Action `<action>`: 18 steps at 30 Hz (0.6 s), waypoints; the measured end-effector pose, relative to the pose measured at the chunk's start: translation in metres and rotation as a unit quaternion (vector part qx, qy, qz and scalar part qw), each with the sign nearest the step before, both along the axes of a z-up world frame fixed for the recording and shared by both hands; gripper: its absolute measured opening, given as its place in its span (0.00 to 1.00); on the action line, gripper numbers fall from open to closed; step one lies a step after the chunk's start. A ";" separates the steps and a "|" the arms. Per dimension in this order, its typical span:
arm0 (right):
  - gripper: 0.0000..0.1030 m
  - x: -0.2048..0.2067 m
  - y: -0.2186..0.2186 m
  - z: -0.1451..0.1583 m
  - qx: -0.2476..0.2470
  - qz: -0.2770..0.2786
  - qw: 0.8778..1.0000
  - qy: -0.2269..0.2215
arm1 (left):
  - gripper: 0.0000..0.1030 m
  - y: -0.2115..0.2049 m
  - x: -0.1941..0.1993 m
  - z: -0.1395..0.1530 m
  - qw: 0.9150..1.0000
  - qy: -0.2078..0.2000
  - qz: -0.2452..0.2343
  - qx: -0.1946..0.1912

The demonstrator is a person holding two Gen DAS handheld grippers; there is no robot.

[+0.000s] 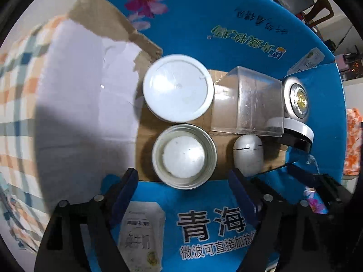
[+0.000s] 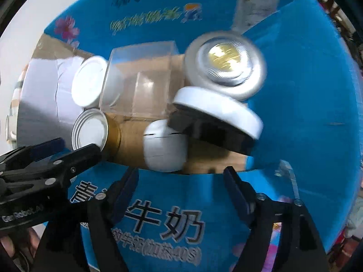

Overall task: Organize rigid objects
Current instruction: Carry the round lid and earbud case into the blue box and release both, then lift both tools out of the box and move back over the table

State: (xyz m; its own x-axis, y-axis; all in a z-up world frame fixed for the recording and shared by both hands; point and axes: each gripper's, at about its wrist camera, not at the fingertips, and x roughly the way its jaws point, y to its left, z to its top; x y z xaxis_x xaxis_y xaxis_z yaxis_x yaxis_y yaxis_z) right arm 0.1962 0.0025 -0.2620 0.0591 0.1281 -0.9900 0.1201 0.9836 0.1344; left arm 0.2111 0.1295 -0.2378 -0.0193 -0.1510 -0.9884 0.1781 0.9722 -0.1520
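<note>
The blue milk box [image 1: 261,34] sits open, and the hard things are already down inside it on the brown cardboard bottom. There is a white round lid [image 1: 178,88], a tin can [image 1: 184,156] just beside it, a clear plastic box [image 1: 249,104], a white egg-shaped thing [image 1: 248,154], a silver round light [image 1: 295,97] and a white and black disc [image 2: 215,122].

Both grippers hang above the near wall of the box. The left gripper [image 1: 183,181] has its fingers wide apart and holds nothing. The right gripper [image 2: 181,179] is spread open too, and empty.

The disc looks like trouble. It sits tilted, leaning on the silver light and partly over the egg-shaped thing. A bump from a finger could make it slide or flip. The egg-shaped thing is round and may roll away if poked. Everything is packed close, so a wide-open finger going down could catch the clear box or knock the can. The two grippers are also near each other and could bang together.
</note>
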 end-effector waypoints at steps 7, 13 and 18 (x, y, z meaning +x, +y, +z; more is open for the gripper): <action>0.93 -0.017 -0.016 0.042 -0.043 -0.007 0.998 -0.044 | 1.00 -0.003 -0.020 0.043 0.998 -0.052 0.001 0.027; 0.93 -0.033 -0.023 0.081 -0.050 -0.007 0.996 -0.069 | 1.00 -0.003 -0.036 0.097 0.995 -0.094 0.014 0.022; 0.93 -0.060 -0.028 0.129 -0.048 -0.005 0.994 -0.101 | 1.00 -0.002 -0.047 0.133 0.991 -0.130 0.016 0.021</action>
State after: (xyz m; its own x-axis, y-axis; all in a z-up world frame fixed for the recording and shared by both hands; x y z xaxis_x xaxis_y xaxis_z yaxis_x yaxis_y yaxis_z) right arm 0.1362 -0.0254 -0.1326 0.2593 0.0319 -0.9653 0.1106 0.9919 0.0625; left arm 0.1639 0.1274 -0.1048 0.2417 -0.1052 -0.9646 0.1746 0.9826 -0.0635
